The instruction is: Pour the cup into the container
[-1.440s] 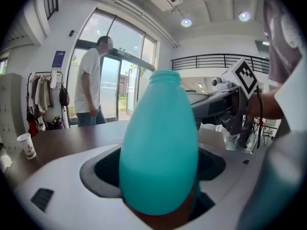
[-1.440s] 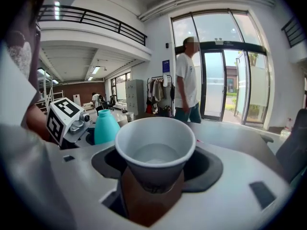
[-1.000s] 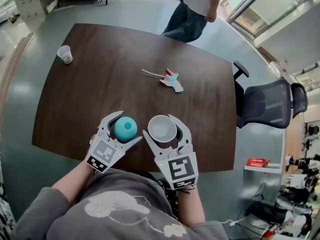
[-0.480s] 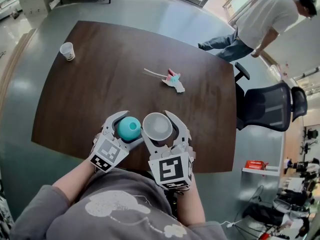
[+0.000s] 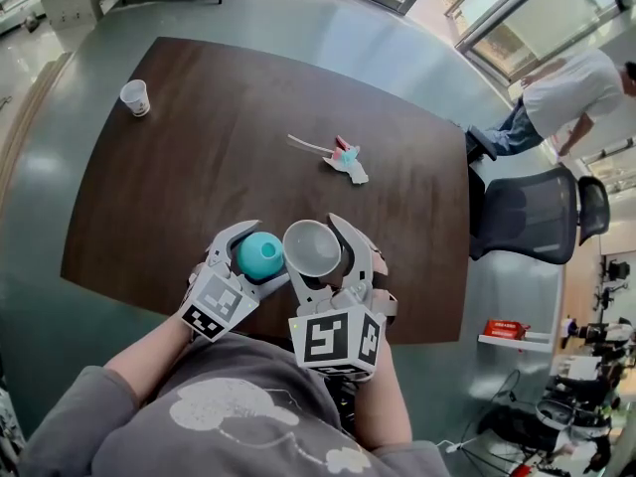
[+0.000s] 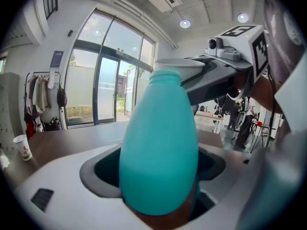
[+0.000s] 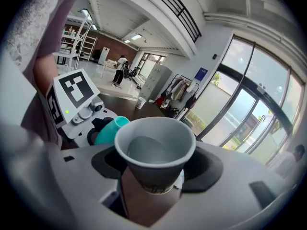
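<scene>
Head view first: the person has both grippers up over the near edge of the dark table (image 5: pixel 199 147). The left gripper (image 5: pixel 261 253) is pinching the teal container (image 5: pixel 256 258) around its belly, and the right gripper (image 5: pixel 312 247) is clamped on the grey cup (image 5: pixel 314 249). The cup's rim is hard up against the container's mouth (touching or just shy of it, can't call it from here). There's plenty of bare tabletop beyond them. The only things on it are a spare paper cup (image 5: pixel 134 97) near the far left corner and a small pink-and-teal scrap (image 5: pixel 344 159) around the middle, both well clear. An office chair (image 5: pixel 527 215) sits off the right edge, with another person (image 5: pixel 561 92) past it.

Left gripper view: the container (image 6: pixel 160 143) stands upright between the jaws, which are spread wide and bearing on its sides. The cup's rim (image 6: pixel 178 63) peeks right behind its top.

Right gripper view: the jaws squeeze the cup (image 7: pixel 154 152) low on its wall, leaving the open mouth free. The teal container pokes out just left of the rim.
</scene>
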`<state>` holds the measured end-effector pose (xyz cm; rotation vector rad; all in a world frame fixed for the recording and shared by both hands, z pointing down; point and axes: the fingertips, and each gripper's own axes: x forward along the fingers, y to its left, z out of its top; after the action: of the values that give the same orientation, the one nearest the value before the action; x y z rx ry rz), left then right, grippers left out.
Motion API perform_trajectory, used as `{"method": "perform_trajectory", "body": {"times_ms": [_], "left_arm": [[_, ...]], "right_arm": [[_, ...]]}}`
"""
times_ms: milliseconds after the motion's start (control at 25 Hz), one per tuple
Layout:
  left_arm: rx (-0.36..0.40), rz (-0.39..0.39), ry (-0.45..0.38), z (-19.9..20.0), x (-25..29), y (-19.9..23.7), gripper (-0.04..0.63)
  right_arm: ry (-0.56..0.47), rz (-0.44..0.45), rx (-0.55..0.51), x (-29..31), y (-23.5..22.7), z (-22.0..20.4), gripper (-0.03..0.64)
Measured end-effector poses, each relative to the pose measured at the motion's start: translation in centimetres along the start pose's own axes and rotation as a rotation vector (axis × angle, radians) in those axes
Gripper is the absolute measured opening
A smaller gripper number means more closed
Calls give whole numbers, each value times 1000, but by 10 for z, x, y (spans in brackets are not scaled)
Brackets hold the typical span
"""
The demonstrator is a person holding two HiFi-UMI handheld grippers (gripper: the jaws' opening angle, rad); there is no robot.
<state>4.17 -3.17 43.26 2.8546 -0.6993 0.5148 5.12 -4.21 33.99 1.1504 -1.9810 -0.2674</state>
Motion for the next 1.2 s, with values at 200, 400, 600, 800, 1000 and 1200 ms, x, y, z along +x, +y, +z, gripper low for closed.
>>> {"method": "perform_trajectory", "body": {"times_ms": [200,400,600,800,1000,1200], "left_arm": [[-9,-5,-4,2,2,1,423],[-15,-21,-12,6,3,-3,423],[-13,-33,-15,7,4,-5,423],[-18,-32,-17,6,5,-6,423],[-26,-27,-19,5,4,-5,423],[-28,-23,-17,4,5,-3,423]], "right_arm": [[16,-14,-62,1,-5,3,302],[23,-17,-125,0,-7,3,301],[17,2,-189,3,-3,2,301],[23,6,-250,5,-2,4,301],[24,-5,-292,6,-2,8,301],[37,-17,-347,9,-3,10,301]]}}
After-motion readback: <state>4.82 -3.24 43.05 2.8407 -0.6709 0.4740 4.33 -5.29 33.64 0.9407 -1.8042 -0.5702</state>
